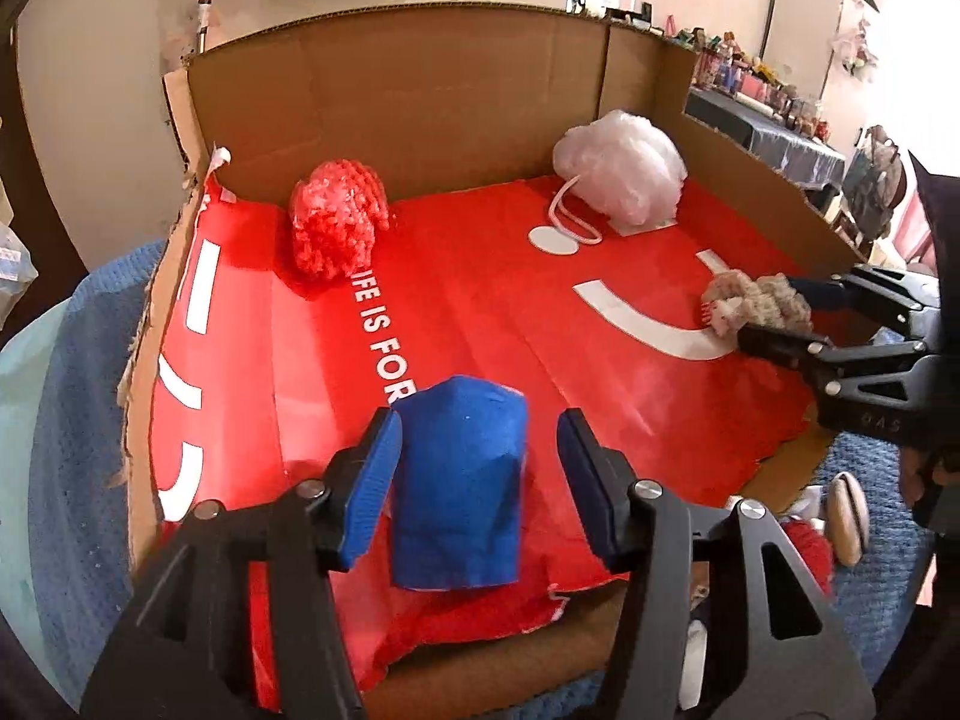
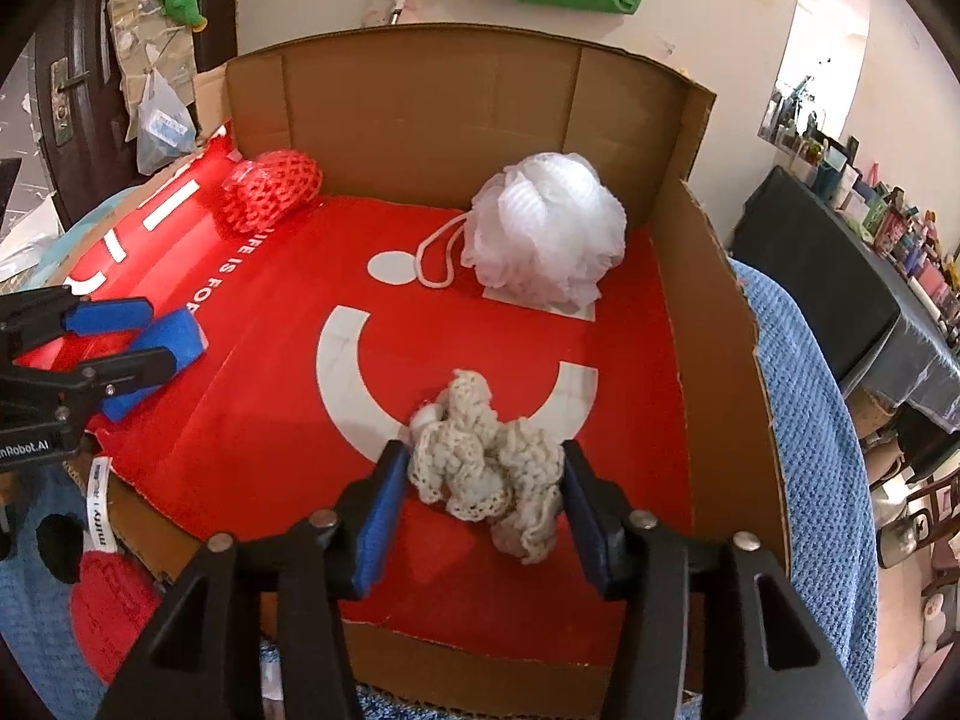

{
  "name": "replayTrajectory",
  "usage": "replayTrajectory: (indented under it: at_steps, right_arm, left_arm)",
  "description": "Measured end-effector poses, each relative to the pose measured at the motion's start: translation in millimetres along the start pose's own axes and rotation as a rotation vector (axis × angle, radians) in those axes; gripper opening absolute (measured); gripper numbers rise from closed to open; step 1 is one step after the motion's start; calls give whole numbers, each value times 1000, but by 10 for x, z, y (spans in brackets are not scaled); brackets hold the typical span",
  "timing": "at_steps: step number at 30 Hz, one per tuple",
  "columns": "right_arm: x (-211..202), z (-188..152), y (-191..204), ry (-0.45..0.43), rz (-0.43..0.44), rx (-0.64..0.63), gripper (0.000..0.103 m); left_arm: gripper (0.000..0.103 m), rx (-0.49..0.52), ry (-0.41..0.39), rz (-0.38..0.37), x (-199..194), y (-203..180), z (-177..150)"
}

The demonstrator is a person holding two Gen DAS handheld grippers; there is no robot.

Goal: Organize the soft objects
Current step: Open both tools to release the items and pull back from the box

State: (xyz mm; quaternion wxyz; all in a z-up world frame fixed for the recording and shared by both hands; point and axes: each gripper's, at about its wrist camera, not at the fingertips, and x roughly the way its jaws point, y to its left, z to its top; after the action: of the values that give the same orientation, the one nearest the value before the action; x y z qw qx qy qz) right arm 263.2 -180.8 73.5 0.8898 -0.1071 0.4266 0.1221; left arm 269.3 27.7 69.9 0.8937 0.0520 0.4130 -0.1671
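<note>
**In the cardboard tray: both grippers stand part open around soft items on the liner**

Inside the cardboard tray point(image 2: 708, 276), on the red liner point(image 2: 252, 420), four soft things sit spread out, one per zone: red mesh scrubber point(image 1: 336, 222) back left, white bath pouf point(image 2: 549, 234) back right, blue sponge point(image 1: 459, 480) front left, cream crochet bundle point(image 2: 486, 474) front right. Looks like a deliberate corner layout, so nothing is piled up.

Left gripper point(image 1: 480, 480): jaws part open, the blue sponge between them. A clear gap shows on the right pad; the left pad is at or just beside the sponge, and no squeeze is visible. It reads as let go, with the sponge resting on the liner.

Right gripper point(image 2: 477, 510): jaws part open with the crochet bundle between them. The pads sit at its edges, the yarn is uncompressed, and it lies on the liner.

Edges: the back and right walls are tall, the left wall is low and torn, the front is open. Straight back over the front lip is probably the clearest exit for both. The liner's front edge is crumpled. The middle of the tray is bare, and the grippers are well apart.
</note>
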Motion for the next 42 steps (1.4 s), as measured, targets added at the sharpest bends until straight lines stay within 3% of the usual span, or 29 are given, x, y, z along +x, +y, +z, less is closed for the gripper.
replayTrajectory:
  at_steps: [15, 18, 20, 27, 33, 42]
  right_arm:
    - [-435, 22, 121, -94, 6, -6, 79]
    - [-638, 9, 156, -142, 10, -1, 89]
    - [-762, -9, 181, -173, 10, 0, 93]
    - [-1265, -147, 252, -301, 10, 21, 103]
    - [-1645, -343, 309, -406, -31, 34, 103]
    - [-1991, -749, 384, -510, -86, 60, 103]
  left_arm:
    - [72, -40, -143, 16, -584, -158, -80]
    - [79, -51, -174, 34, -741, -210, -121]
    - [80, -48, -209, 46, -873, -261, -162]
    - [96, -30, -339, 96, -1306, -479, -315]
    - [102, -49, -453, 127, -1654, -599, -484]
    - [103, -107, -539, 194, -1923, -715, -843]
